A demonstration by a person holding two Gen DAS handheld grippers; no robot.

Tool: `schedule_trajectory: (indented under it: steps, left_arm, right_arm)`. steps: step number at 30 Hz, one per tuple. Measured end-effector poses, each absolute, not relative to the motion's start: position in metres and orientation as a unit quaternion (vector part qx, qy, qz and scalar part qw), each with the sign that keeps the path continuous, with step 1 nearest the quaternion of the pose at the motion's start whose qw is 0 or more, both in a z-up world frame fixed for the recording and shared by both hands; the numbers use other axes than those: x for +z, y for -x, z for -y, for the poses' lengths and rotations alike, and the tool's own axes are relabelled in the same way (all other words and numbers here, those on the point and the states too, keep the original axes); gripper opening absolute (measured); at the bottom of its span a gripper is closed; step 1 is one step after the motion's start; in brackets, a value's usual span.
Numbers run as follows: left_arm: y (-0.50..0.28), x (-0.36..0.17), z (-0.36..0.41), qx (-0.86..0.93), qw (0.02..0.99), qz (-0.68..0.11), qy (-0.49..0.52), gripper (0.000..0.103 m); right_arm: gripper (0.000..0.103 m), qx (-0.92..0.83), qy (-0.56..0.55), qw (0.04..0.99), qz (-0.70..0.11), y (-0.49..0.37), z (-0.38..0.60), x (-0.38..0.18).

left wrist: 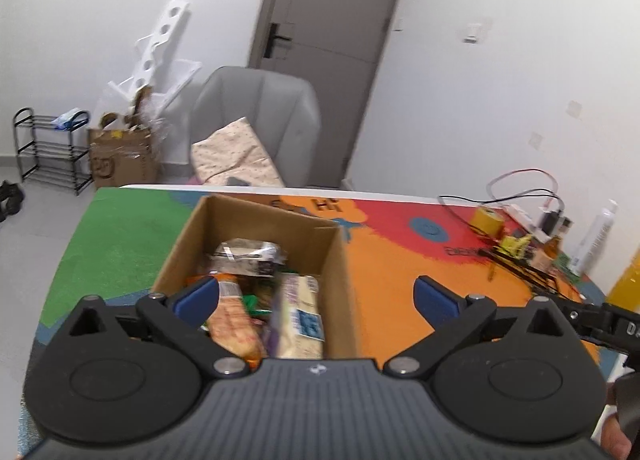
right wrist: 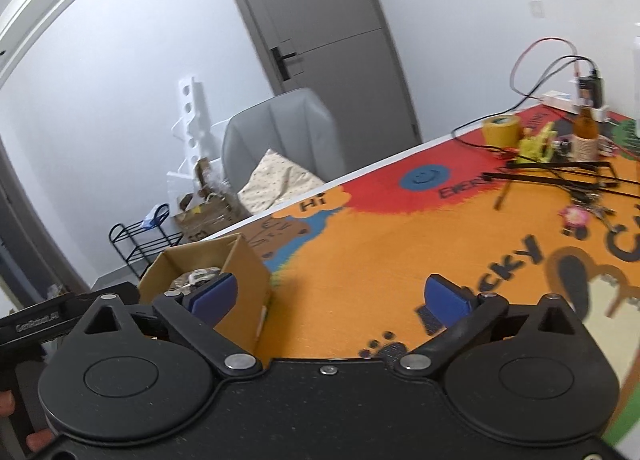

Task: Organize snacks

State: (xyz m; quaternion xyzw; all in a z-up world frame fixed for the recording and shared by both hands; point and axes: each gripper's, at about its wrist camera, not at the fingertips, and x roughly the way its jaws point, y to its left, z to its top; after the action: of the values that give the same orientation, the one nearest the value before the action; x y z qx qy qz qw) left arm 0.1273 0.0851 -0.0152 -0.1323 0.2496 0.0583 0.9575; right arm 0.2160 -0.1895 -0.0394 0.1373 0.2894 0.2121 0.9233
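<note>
An open cardboard box (left wrist: 336, 260) stands on the colourful table mat (left wrist: 392, 260). It holds several snack packs: a silver-grey pack (left wrist: 246, 256) at the back, an orange pack (left wrist: 234, 324) and a pale pack with a blue label (left wrist: 300, 316) in front. My left gripper (left wrist: 316, 300) is open and empty, above the box's near side. My right gripper (right wrist: 330, 298) is open and empty, over the orange mat (right wrist: 360, 260) just right of the box (right wrist: 240, 272).
At the table's far right lie a yellow tape roll (right wrist: 500, 127), a brown bottle (right wrist: 585, 135), cables (right wrist: 560, 175), a power strip (right wrist: 560, 99) and keys (right wrist: 576, 215). A grey armchair (left wrist: 256, 119) with a cushion stands behind the table, near a door (left wrist: 328, 39).
</note>
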Motion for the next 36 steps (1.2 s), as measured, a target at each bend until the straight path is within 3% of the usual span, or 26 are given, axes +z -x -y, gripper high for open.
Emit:
schedule_trajectory:
  steps: [21,36]
  left_arm:
    - [-0.069,-0.006,-0.045,0.009,0.966,-0.241,0.088,0.103]
    - [-0.002,0.003,-0.058,0.058,0.96,-0.265,0.062,0.103]
  right_arm:
    - [0.103,0.171,-0.145,0.933,-0.283,-0.138,0.273,-0.024]
    - [0.103,0.238,-0.117,0.913,-0.309,-0.111,0.252,-0.023]
